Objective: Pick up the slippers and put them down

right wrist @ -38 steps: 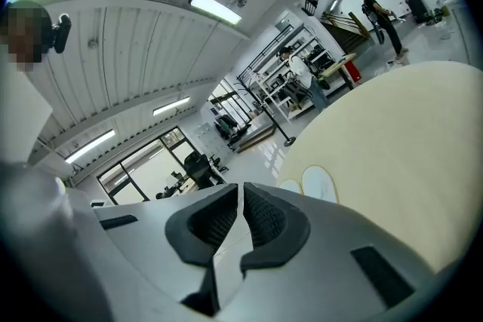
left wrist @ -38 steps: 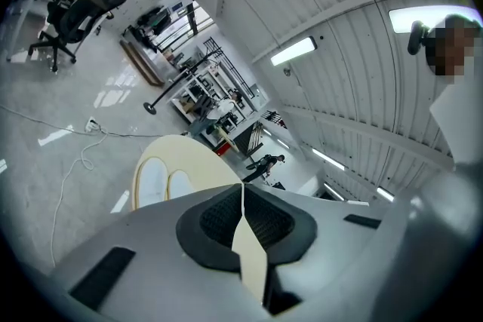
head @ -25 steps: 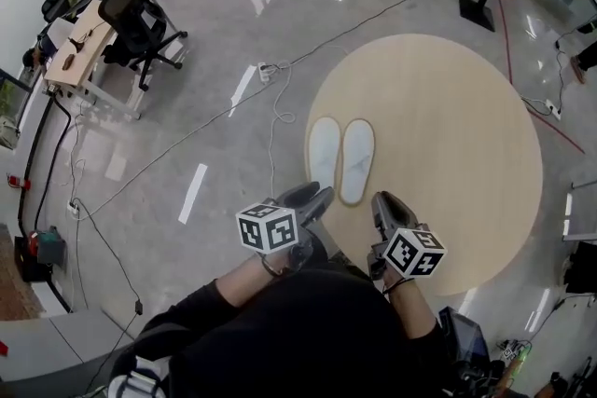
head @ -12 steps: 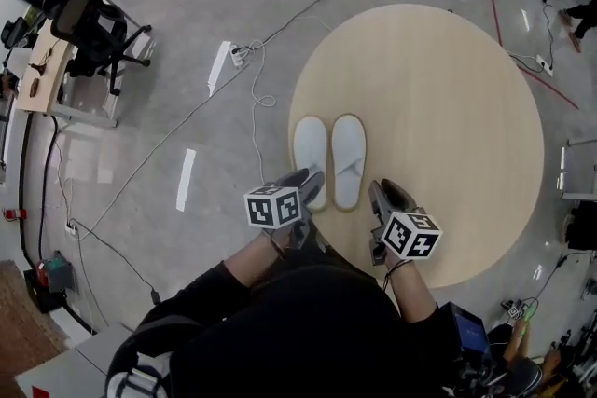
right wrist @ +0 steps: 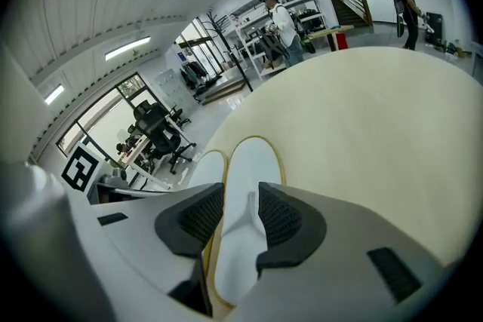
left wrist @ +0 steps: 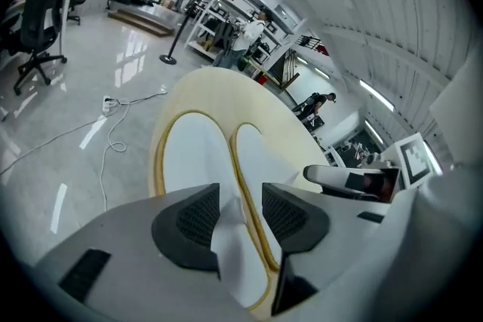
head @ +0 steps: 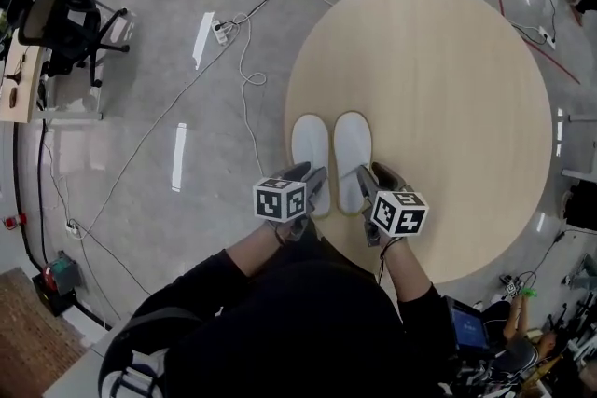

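Both slippers (head: 311, 144) lie side by side on the round mat (head: 448, 89), the head view shows; only the gripper views catch a strap between parted jaws. Wide open, the left gripper (left wrist: 240, 196) hangs over the left slipper (left wrist: 192, 154); the right gripper (right wrist: 241, 200), jaws just opening, straddles the right slipper (right wrist: 253, 162).

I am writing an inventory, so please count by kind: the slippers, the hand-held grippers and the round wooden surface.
Slippers: 2 (left slipper, right slipper)
Hand-held grippers: 2 (left hand-held gripper, right hand-held gripper)
Round wooden surface: 1
Total: 5
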`<state>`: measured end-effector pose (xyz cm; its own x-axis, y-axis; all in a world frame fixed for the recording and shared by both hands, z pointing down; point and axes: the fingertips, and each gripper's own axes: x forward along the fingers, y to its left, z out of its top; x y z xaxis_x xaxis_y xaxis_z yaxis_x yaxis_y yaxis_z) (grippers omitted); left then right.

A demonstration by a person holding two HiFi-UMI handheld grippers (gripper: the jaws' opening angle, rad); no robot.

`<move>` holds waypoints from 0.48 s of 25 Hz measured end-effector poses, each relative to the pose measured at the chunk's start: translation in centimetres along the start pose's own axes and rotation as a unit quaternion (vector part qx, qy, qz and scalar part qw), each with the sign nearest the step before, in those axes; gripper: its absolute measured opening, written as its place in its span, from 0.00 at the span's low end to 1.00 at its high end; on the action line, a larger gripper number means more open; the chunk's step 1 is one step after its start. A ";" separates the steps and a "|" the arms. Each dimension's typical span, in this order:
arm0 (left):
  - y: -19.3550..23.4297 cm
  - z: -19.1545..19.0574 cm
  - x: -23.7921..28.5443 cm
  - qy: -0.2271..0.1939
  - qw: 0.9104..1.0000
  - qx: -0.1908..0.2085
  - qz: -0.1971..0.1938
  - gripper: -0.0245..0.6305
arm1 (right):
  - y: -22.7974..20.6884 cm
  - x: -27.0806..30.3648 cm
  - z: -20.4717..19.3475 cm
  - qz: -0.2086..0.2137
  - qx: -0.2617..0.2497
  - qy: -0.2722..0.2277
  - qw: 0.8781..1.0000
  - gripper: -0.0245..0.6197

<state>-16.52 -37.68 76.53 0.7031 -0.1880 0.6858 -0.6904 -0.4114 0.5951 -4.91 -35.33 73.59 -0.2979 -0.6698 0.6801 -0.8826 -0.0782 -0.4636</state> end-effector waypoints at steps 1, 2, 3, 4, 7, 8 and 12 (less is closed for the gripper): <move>0.1 0.0 0.6 0.010 1.000 0.004 -0.003 0.30 | -0.6 0.9 -0.2 -0.002 0.006 0.009 1.000 0.24; 0.2 0.0 1.1 0.020 1.000 0.006 -0.006 0.30 | -0.9 1.8 -0.4 -0.002 0.012 0.018 1.000 0.25; 0.4 0.0 1.5 0.029 1.000 0.008 -0.009 0.30 | -1.1 2.5 -0.6 -0.002 0.016 0.026 1.000 0.25; 0.5 0.0 1.8 0.037 0.999 0.010 -0.013 0.30 | -1.1 3.2 -0.6 0.000 0.018 0.031 0.999 0.25; 0.9 0.2 2.2 0.052 0.998 0.019 -0.022 0.25 | -0.7 4.3 -0.6 0.005 0.018 0.041 0.999 0.24; 0.9 0.2 2.3 0.055 0.998 0.019 -0.025 0.21 | -0.6 4.5 -0.6 0.006 0.019 0.043 0.999 0.24; 1.1 0.3 2.6 0.060 0.998 0.015 -0.031 0.11 | -0.7 4.5 -0.6 -0.004 0.029 0.045 0.999 0.11</move>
<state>-15.40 -38.91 78.80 0.7174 -0.0533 0.6946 -0.6398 -0.4449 0.6267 -5.81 -37.88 77.32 -0.3248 -0.6007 0.7305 -0.8633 -0.1271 -0.4884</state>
